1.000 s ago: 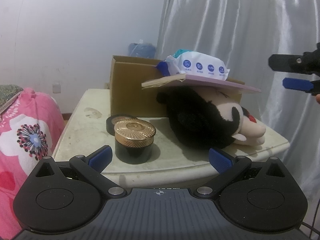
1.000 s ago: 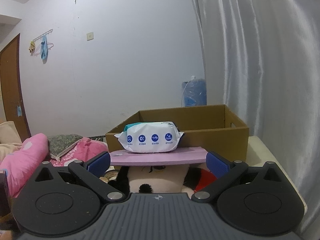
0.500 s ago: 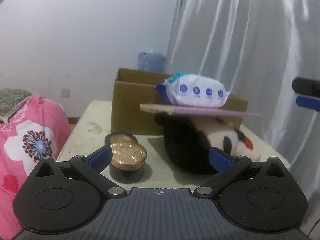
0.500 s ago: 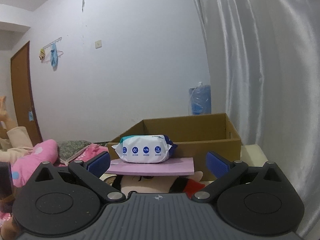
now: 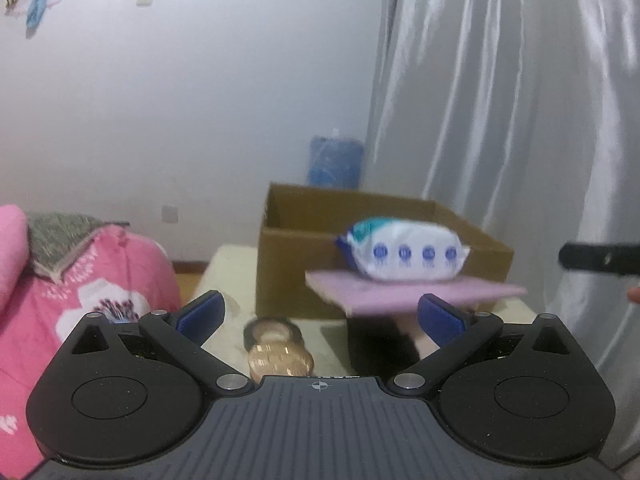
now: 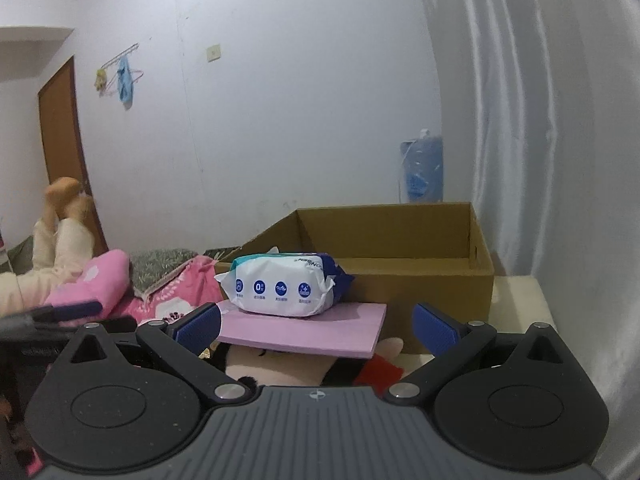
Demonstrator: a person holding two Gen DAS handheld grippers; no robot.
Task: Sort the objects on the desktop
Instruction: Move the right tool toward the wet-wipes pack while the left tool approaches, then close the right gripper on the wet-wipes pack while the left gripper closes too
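- Left gripper point(image 5: 319, 314): fingers spread wide, nothing held between them; a gold-lidded jar point(image 5: 280, 358) is seen low at 6 o'clock of the gap, on the cream table point(image 5: 228, 264).
- Right gripper point(image 6: 317, 322): fingers likewise spread and empty, raised level with the stack.
- Wet-wipe pack point(image 6: 280, 290): lies at 12 o'clock of the right gripper, resting on a pink board point(image 6: 312, 330), itself balanced on a plush toy point(image 6: 280, 368).
- Cardboard box point(image 6: 400, 248): open, apparently empty, just behind the stack at 1 o'clock.
- Step judged: approach stage; no object is yet gripped.
- Next move judged: the pack should be straddled and closed upon without the board being tipped, then carried into the box.
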